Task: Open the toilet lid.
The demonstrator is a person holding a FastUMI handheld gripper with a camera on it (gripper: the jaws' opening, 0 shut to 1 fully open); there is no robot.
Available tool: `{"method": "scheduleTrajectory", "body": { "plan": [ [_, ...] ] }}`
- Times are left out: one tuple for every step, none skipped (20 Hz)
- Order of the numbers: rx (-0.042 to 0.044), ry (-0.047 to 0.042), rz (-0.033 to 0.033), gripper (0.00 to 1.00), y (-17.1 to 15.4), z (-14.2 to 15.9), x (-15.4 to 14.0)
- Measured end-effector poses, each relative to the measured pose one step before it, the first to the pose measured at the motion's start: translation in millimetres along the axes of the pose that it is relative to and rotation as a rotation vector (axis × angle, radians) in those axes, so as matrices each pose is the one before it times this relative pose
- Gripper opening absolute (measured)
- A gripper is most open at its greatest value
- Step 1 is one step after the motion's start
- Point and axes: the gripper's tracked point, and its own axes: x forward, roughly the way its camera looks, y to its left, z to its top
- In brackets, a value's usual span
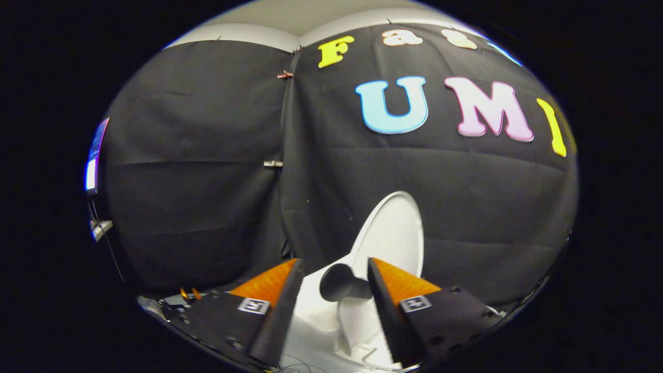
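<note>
Toilet lid (391, 233) stands raised, almost upright, just beyond the gripper (334, 267), leaning back toward the black cloth wall (197, 155).

From the gripper view, the two fingers are spread apart with nothing pressed between them; in the gap sits a dark, rounded knob-like part (339, 282) at the lid's near edge, hard to identify. The right finger covers the lid's lower right edge, and the white toilet body (316, 316) below is cut off between the fingers. At far left, a lit screen (95, 155) shows only as a thin sliver beside the cloth.
</note>
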Motion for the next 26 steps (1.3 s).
{"method": "scheduleTrajectory", "body": {
  "plan": [
    [-0.02944, -0.04361, -0.03051, 1.0, -8.71, 15.18, -7.92],
    [-0.01981, -0.03537, -0.02386, 0.97, -6.16, 9.48, -3.04],
    [-0.01054, -0.02392, -0.01953, 0.98, -6.86, 8.17, -7.94],
    [-0.0076, -0.01328, -0.02375, 0.99, -10.73, 6.3, -8.56],
    [-0.00168, -0.01076, -0.01711, 0.99, -11.37, 6.29, -11.89],
    [0.00042, 0.00097, -0.02231, 0.99, -14.19, 3.8, -10.23],
    [-0.00286, 0.01659, -0.03461, 0.98, -20.3, 0.32, -12.44],
    [-0.00346, 0.01301, -0.04001, 0.98, -24.96, -0.83, -12.18],
    [-0.00133, 0.0075, -0.04516, 0.98, -25.2, 1.6, -12.4],
    [-0.00165, 0.00744, -0.04044, 0.98, -24.57, 2.05, -9.3],
    [-0.00117, 0.00847, -0.04804, 0.98, -25.89, 1.84, -8.88],
    [0.00266, 0.00396, -0.0479, 0.99, -29.46, 2.03, -7.22],
    [0.00954, -0.00362, -0.0424, 0.99, -24.86, 4.61, -8.73],
    [0.00508, -0.00062, -0.04501, 0.98, -24.99, 1.46, -7.63],
    [-0.00081, -0.00425, -0.04619, 0.98, -24.29, 3.03, -7.9],
    [-0.00051, -0.00606, -0.03667, 0.98, -21.39, 0.81, -7.32],
    [0.00404, -0.00678, -0.03569, 0.98, -18.95, 1.8, -7.38],
    [0.01073, -0.0049, -0.0277, 0.98, -16.14, 0.4, -7.28],
    [0.00375, -0.00306, -0.02662, 0.98, -13.48, -1.37, -5.41],
    [0.0007, -0.0078, -0.02424, 0.99, -12.7, 1.02, -7.29],
    [0.00187, -0.00952, -0.00907, 0.99, -6.94, 0.31, -5.88],
    [0.00699, -0.01161, -0.00766, 0.99, -4.48, 0.26, -5.84],
    [0.01364, 0.01414, -0.01551, 0.99, -5.03, -2.17, -2.29],
    [-0.0021, 0.00656, -0.00033, 0.98, 0.4, -1.03, -4.11],
    [-0.01116, 0.00367, -0.00622, 0.98, -2.55, 0.05, -4.46],
    [-0.00899, -0.00985, -0.01527, 0.99, -5.8, 4.35, -6.36]
  ]
}}
